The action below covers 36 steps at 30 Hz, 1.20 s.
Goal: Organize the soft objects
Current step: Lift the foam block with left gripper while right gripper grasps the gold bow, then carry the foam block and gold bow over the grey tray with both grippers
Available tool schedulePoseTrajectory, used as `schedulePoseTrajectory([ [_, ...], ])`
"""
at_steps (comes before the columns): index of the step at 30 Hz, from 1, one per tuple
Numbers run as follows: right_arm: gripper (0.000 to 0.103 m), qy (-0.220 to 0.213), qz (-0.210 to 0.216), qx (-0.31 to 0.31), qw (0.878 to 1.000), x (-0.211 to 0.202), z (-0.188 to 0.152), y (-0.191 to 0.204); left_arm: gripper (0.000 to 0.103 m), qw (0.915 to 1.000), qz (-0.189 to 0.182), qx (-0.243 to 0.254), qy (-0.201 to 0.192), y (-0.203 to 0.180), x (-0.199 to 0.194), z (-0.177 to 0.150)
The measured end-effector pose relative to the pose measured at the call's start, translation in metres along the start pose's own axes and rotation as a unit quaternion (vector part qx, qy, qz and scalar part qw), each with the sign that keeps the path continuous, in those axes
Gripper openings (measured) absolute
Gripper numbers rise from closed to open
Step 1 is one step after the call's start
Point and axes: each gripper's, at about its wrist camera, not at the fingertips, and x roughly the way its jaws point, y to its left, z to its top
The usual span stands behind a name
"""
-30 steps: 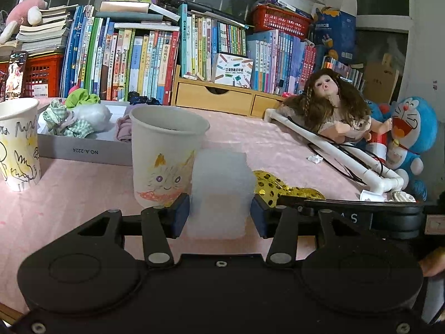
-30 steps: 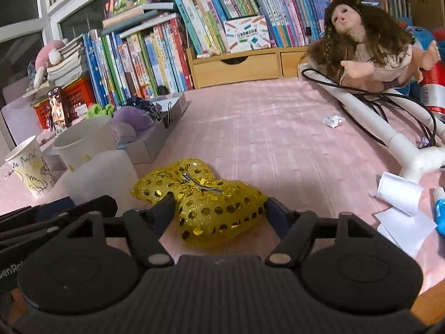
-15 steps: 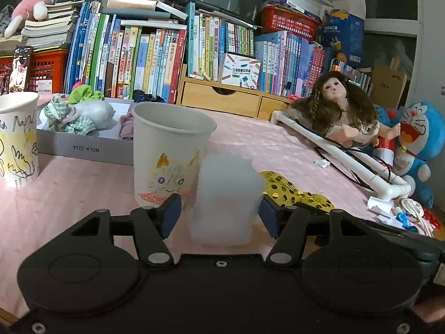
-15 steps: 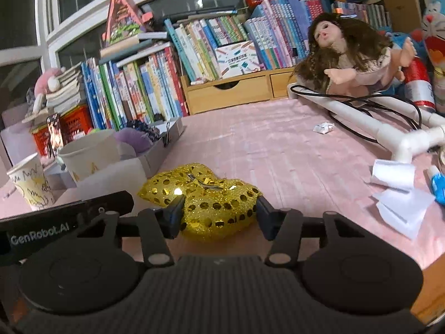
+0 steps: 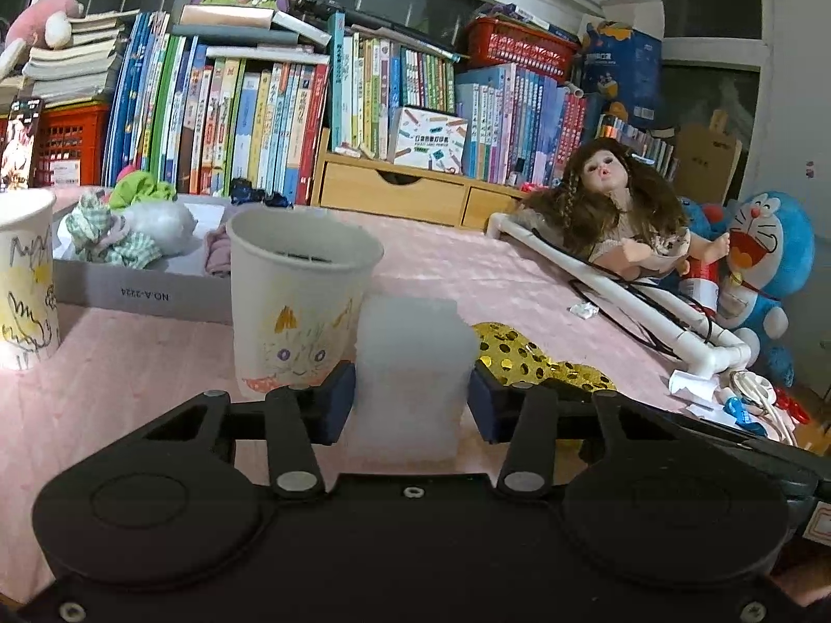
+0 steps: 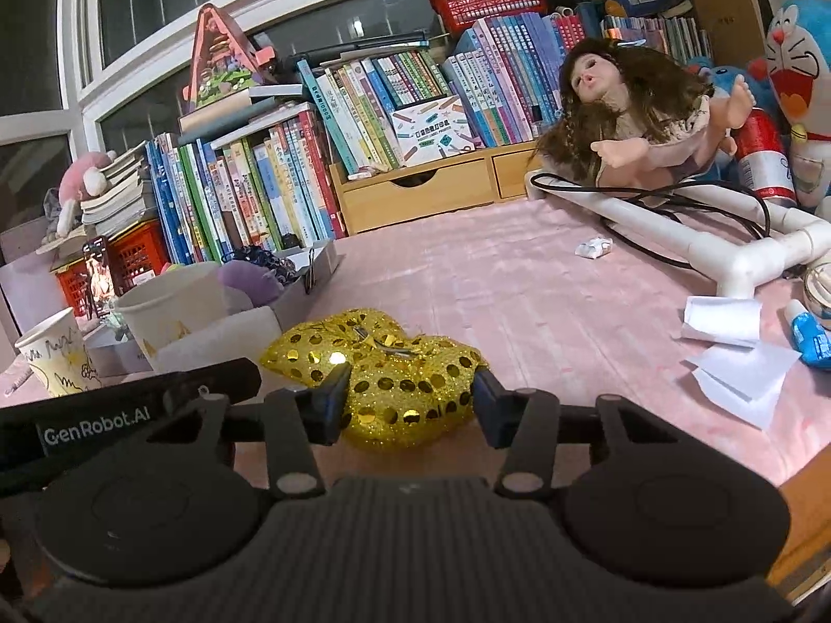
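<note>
A white foam block [image 5: 410,379] stands on the pink tablecloth between the pads of my left gripper [image 5: 411,402]. Its jaws are closing and both pads touch the block's sides. A paper cup with a drawn cat face [image 5: 298,301] stands just left of the block, touching it. To the right lies a gold sequinned heart cushion [image 6: 400,379]. My right gripper [image 6: 409,388] is shut on it, with the pads pressed into its near lobe. The cushion [image 5: 524,358] also shows in the left wrist view. The grey box of soft things [image 5: 140,290] lies behind the cup.
A second drawn-on cup [image 5: 23,280] stands at far left. A doll [image 5: 613,218] lies on a white pipe frame [image 5: 623,301] with a black cable, beside a blue plush [image 5: 768,259]. Paper scraps [image 6: 737,358] lie near the table's right edge. Books and wooden drawers [image 5: 394,192] line the back.
The right gripper's jaws have come in from wide apart and now pinch the gold cushion. The left jaws widened briefly around the foam block, then closed back onto it.
</note>
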Motion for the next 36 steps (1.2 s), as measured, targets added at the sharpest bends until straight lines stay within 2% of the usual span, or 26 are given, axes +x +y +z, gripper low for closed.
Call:
schedulePoseTrajectory([
  [17, 0.053, -0.026, -0.032, 0.000, 0.999, -0.021, 0.025, 0.018, 0.041, 0.9992, -0.020, 0.013, -0.033, 0.007, -0.035, 0.027],
  [22, 0.053, -0.036, -0.033, -0.007, 0.999, -0.025, 0.034, 0.031, 0.041, 0.9986, -0.029, 0.011, -0.042, 0.016, -0.048, 0.039],
  [36, 0.053, -0.049, -0.024, -0.021, 0.998, -0.033, 0.046, 0.053, 0.041, 0.9970, -0.033, 0.009, -0.070, 0.032, -0.075, 0.049],
])
